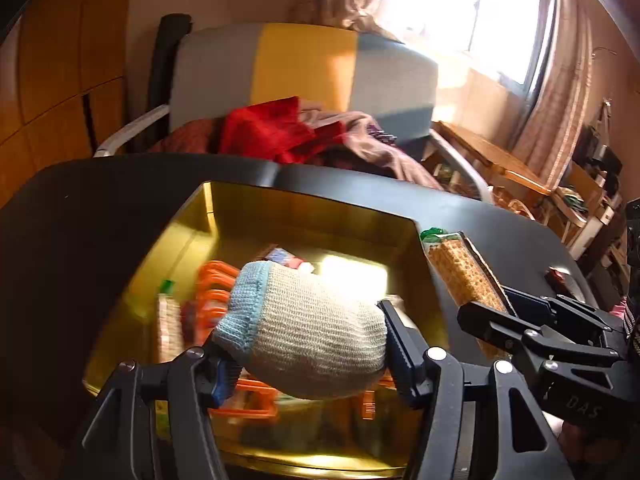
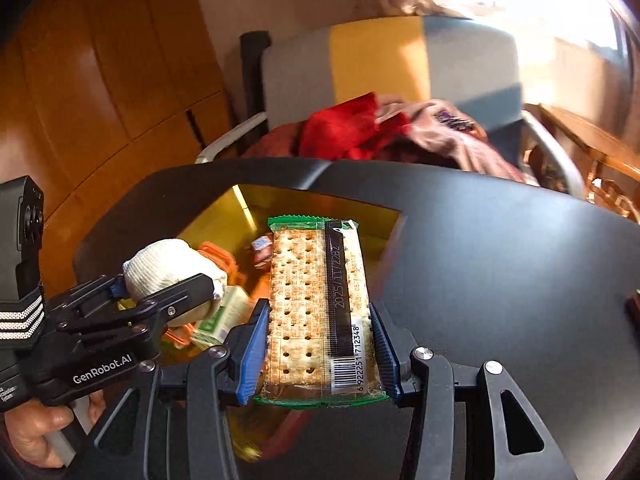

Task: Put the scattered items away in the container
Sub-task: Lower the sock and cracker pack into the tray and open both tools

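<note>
One cracker pack (image 2: 320, 308) — long axis pointing away.

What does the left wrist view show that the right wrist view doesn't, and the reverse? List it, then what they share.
Only the left wrist view: the window and cluttered shelves.

Only the right wrist view: the cracker pack's barcode and a hand on the left gripper's handle.

Both: the left gripper clamping the knitted item, the right gripper clamping the crackers, the gold container, the black table and the chair.

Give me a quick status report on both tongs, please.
Left tongs shut on knitted pouch. Right tongs shut on cracker packet. Both over gold container; nothing in the way.
</note>
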Action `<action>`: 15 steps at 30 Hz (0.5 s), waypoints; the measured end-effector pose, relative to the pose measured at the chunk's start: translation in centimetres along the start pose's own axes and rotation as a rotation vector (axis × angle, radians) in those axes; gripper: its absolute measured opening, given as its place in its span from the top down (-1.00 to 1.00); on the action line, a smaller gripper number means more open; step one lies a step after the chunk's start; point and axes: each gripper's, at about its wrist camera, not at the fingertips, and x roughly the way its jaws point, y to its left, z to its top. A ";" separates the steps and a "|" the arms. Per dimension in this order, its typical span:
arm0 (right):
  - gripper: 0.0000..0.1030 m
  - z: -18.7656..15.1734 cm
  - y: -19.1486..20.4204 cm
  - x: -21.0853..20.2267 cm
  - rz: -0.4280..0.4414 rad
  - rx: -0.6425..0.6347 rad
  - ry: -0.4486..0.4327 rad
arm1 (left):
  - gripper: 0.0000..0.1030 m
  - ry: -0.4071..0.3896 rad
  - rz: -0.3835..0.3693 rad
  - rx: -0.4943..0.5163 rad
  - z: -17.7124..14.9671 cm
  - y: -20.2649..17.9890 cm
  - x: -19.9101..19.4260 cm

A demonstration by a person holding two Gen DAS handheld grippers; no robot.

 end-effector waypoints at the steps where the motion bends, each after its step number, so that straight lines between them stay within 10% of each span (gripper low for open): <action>1: 0.06 0.3 0.7 1.0 0.002 -0.008 0.013 | -0.20 0.005 0.014 -0.004 0.0 0.6 0.3; 15: 0.04 1.4 3.5 6.6 -0.018 -0.080 0.118 | -0.23 0.066 0.072 -0.073 -1.5 3.7 2.2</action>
